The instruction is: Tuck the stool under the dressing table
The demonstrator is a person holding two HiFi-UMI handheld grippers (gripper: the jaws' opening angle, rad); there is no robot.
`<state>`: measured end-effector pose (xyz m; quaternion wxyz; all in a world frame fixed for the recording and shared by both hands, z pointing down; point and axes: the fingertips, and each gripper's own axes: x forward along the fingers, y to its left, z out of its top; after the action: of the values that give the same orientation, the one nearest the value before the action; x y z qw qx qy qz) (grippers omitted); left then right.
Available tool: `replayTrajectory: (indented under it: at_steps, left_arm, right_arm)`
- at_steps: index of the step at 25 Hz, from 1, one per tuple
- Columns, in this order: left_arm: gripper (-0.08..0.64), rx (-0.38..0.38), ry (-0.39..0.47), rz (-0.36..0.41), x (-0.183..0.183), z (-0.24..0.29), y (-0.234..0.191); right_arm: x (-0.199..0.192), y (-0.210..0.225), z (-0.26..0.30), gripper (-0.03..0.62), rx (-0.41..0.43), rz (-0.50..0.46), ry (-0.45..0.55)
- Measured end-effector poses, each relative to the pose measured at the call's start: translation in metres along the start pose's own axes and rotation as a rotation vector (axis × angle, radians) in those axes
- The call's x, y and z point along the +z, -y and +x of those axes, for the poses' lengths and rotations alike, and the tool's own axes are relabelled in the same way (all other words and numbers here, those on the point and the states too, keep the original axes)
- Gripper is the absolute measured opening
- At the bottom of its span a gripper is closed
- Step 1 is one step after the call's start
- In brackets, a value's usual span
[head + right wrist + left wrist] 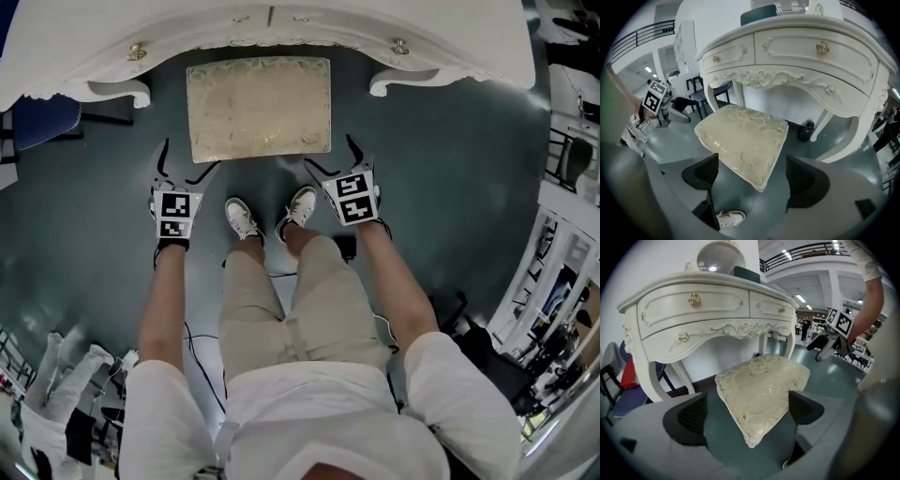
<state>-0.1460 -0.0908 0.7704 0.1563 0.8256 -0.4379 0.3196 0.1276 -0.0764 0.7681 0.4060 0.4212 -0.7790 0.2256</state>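
The big white dressing table (281,28) shows only its top and two knobs from the head view. The gripper views show its drawers, gold knobs, curly carving and bent legs. The stool (260,108) stands between the table's front legs, with most of its seat out on the near side. The seat is a soft cream pad with shiny gold leaves. The left gripper (185,166) and right gripper (333,159) sit just beside its near corners. Both have their jaws wide apart and hold nothing. Only the right gripper view shows a white shoe (731,217) below.
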Motion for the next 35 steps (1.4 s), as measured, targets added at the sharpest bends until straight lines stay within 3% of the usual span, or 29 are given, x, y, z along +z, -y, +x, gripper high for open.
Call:
replayTrajectory:
  at_steps: [9,13,18,21,24,26,35]
  left_arm:
    - [0.537,-0.026,-0.042,0.049,-0.053,0.039,0.018]
    - [0.537,-0.042,-0.072,0.068,-0.078,0.050,0.023]
    - [0.535,-0.017,-0.023,0.013,-0.067,0.053,0.015]
    - [0.529,-0.046,-0.023,0.015,-0.067,0.057,0.018]
    - [0.468,-0.078,-0.040,0.012,-0.067,0.057,0.024]
    - [0.466,-0.078,-0.045,0.005,-0.067,0.058,0.025]
    - [0.466,-0.074,-0.048,-0.019,-0.064,0.067,0.020]
  right_arm:
    - [-0.050,0.000,0.050,0.454,-0.024,-0.125,-0.083]
    - [-0.055,0.004,0.058,0.435,-0.057,-0.117,-0.079]
    - [-0.051,0.007,0.063,0.399,-0.060,-0.093,-0.047]
    - [-0.057,-0.001,0.069,0.396,-0.005,-0.156,-0.080]
    - [-0.060,-0.007,0.075,0.405,0.004,-0.218,-0.100]
    - [-0.059,-0.002,0.076,0.345,-0.021,-0.201,-0.100]
    - [-0.051,0.006,0.084,0.347,0.006,-0.183,-0.119]
